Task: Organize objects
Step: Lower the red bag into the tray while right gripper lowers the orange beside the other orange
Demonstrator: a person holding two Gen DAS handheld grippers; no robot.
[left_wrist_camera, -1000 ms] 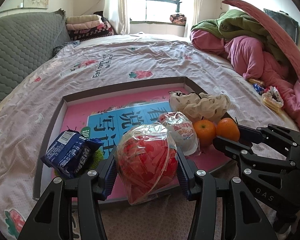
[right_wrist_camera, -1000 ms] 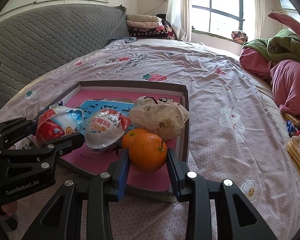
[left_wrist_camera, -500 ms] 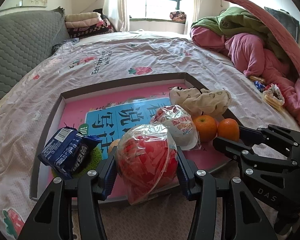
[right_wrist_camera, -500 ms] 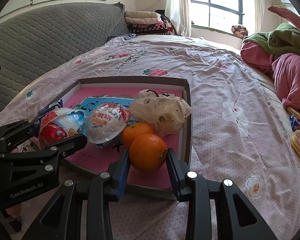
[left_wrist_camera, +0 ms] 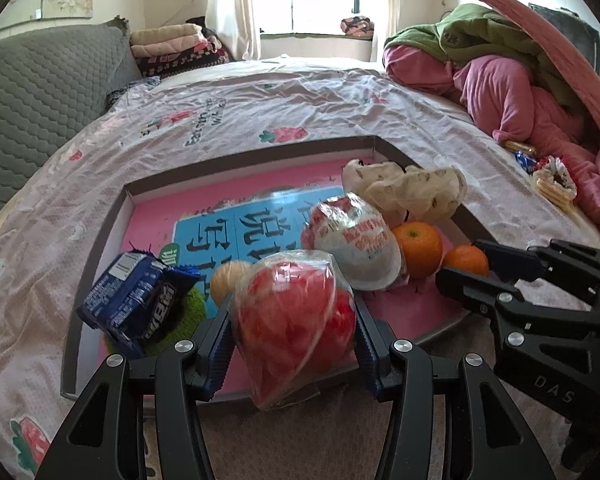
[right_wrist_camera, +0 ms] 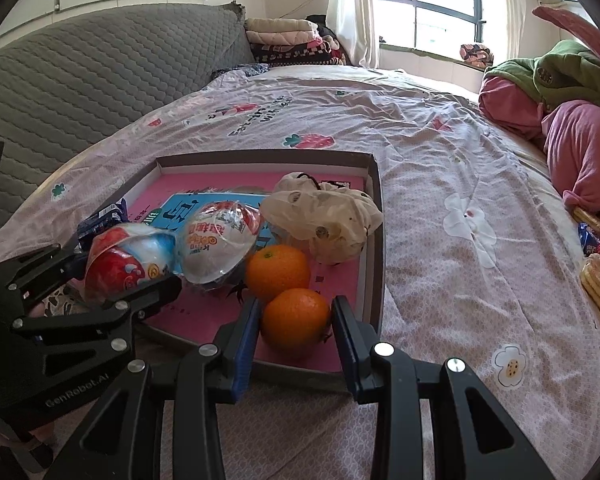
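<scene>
The left gripper (left_wrist_camera: pixel 294 330) is gripping a red toy egg in clear wrap (left_wrist_camera: pixel 296 312), its jaws pressing on both sides, and is holding it over the near edge of a shallow box lid (left_wrist_camera: pixel 96 260) that is lying on the bed (left_wrist_camera: pixel 300 96). The right gripper (right_wrist_camera: pixel 294 328) is closing its jaws on an orange (right_wrist_camera: pixel 296 318), which is sitting low in the lid's near right corner; whether it is resting on the pink bottom or hanging just above it cannot be told. A second orange (right_wrist_camera: pixel 278 272) is lying just behind the held one, and a white-and-red wrapped egg (right_wrist_camera: pixel 220 246) is leaning beside it to the left. Behind those, a crumpled cream cloth bag (right_wrist_camera: pixel 324 220) is sitting against the lid's right wall. In the left wrist view, a blue snack packet (left_wrist_camera: pixel 140 304) is resting on a green knitted thing (left_wrist_camera: pixel 184 320) at the lid's near left corner, and a small tan ball (left_wrist_camera: pixel 224 280) is peeking out beside it. Pink and green bedding (left_wrist_camera: pixel 512 92) is lying heaped at the far right of the bed.
</scene>
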